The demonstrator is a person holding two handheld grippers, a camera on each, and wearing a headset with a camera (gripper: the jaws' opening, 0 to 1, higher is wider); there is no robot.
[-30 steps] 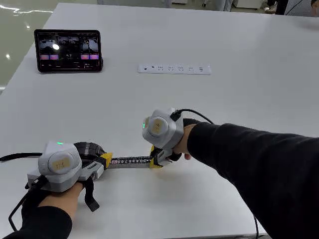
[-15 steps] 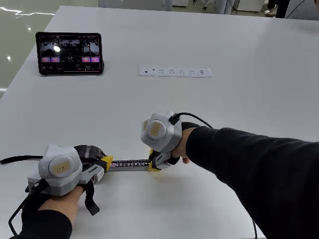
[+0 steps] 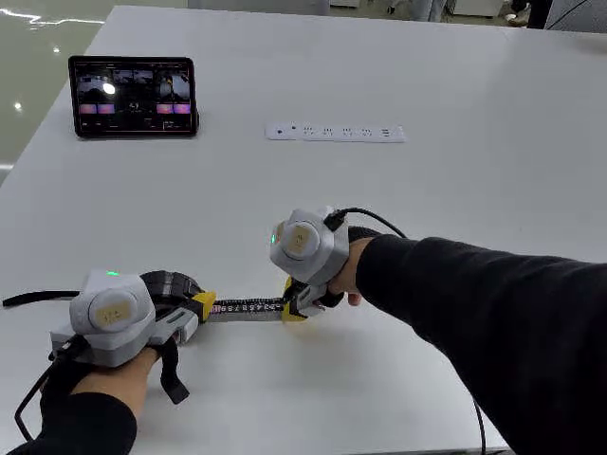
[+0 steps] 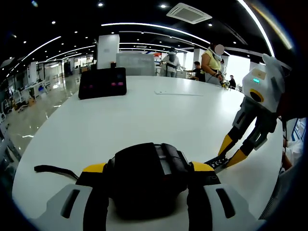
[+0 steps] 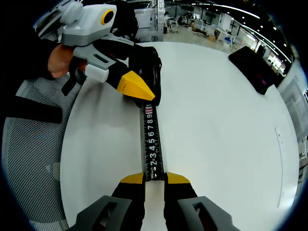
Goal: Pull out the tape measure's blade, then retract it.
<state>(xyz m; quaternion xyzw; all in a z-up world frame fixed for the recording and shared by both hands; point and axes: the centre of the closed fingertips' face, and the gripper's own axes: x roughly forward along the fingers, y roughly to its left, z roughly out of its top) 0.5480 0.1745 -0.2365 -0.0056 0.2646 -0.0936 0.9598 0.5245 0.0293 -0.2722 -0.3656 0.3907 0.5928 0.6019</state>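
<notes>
A black tape measure point(image 3: 169, 286) lies on the white table at the lower left, and my left gripper point(image 3: 194, 308) is shut on its case. The case point(image 4: 147, 175) sits between the yellow fingertips point(image 4: 94, 168) in the left gripper view. A short stretch of blade point(image 3: 247, 306) runs right from the case along the tabletop. My right gripper point(image 3: 294, 311) is shut on the blade's end. In the right gripper view the numbered blade point(image 5: 151, 144) leads from my right gripper point(image 5: 155, 179) up to the case point(image 5: 148, 65), with the left gripper point(image 5: 130, 85) beside it.
A tablet point(image 3: 133, 96) stands at the far left of the table point(image 3: 427, 190). A white power strip point(image 3: 335, 133) lies flat at the far middle. A black strap point(image 3: 38, 298) trails left of the case. People stand beyond the table's far edge point(image 4: 211, 60).
The head camera has shifted a little. The right gripper has edged slightly toward the case, still holding the blade's end. The left gripper keeps its hold on the case.
</notes>
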